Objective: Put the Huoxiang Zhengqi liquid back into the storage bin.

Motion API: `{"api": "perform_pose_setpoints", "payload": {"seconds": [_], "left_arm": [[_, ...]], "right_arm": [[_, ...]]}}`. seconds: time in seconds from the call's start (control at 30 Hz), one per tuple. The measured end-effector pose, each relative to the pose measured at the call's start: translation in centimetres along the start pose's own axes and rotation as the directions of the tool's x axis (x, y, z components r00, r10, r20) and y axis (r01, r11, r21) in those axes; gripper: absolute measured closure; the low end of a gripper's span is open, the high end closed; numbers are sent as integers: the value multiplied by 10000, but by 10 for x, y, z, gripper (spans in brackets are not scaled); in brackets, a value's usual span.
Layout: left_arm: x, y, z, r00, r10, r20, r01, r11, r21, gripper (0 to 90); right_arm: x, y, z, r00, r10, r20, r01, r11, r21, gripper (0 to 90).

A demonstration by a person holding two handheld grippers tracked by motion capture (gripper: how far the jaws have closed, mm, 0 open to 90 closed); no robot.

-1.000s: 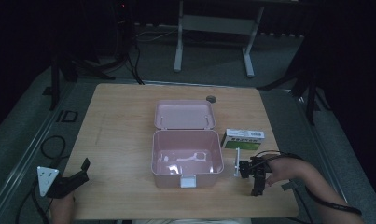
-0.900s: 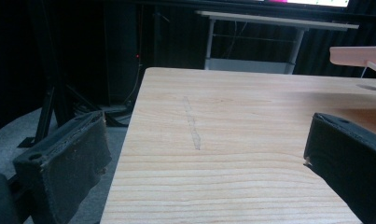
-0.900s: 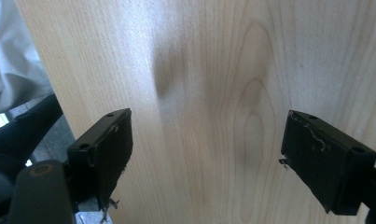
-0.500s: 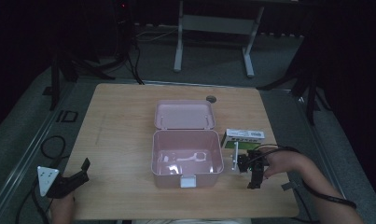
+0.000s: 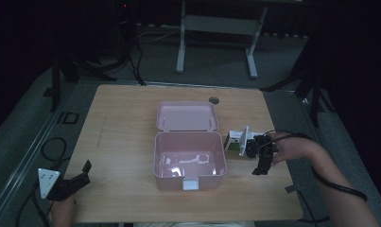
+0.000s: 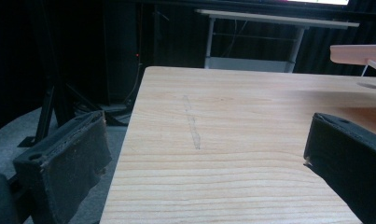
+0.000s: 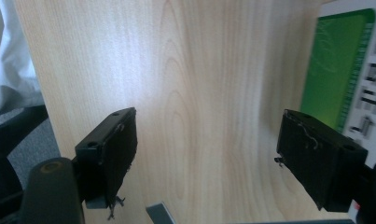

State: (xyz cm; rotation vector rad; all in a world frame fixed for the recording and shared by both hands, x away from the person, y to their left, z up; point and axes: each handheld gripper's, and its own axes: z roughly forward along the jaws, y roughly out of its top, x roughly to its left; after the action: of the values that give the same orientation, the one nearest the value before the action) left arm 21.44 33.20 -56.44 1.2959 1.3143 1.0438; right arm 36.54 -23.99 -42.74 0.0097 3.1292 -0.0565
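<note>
Two grippers, little change at the left gripper (image 5: 82, 174): spread, parked well left of the open pink box (image 5: 189, 161). Past the box, the right gripper (image 5: 260, 168), jaws wide, has slid closer to the green-and-white carton (image 5: 236, 141) just beside it, likely lining up a grab

White carton (image 5: 236, 140) with green printed panel (image 7: 337, 65) and black bar markings; lies flat on the wooden counter (image 5: 126, 127), just right of the open pink box (image 5: 189, 161); right tool (image 5: 261, 163) partly covers its right end.
</note>
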Motion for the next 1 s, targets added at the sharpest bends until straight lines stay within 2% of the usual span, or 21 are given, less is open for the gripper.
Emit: {"api": "perform_pose_setpoints", "payload": {"seconds": [0.37,0.53,0.77,0.87,0.97,1.0], "left_arm": [[0,0,0,10000,23,4,-23,10000,-10,2],[-1,0,0,10000,26,14,-26,10000,-10,2],[-1,0,0,10000,32,31,-32,10000,-10,3],[-1,0,0,10000,21,36,-21,10000,-27,3],[0,0,0,10000,27,44,-27,10000,-21,2],[-1,0,0,10000,37,46,-37,10000,-12,2]], "right_arm": [[-26,-4,-16,9997,229,48,-229,9997,-1,224],[-40,-5,-21,9996,110,244,-111,9999,64,255],[-57,-6,-24,9991,79,410,-76,9999,-70,302],[-68,-6,-23,9989,217,422,-213,9997,-96,327],[-73,-7,-21,9986,278,457,-276,9996,-38,331],[-79,-10,-19,9984,412,396,-416,9991,84,340]]}}
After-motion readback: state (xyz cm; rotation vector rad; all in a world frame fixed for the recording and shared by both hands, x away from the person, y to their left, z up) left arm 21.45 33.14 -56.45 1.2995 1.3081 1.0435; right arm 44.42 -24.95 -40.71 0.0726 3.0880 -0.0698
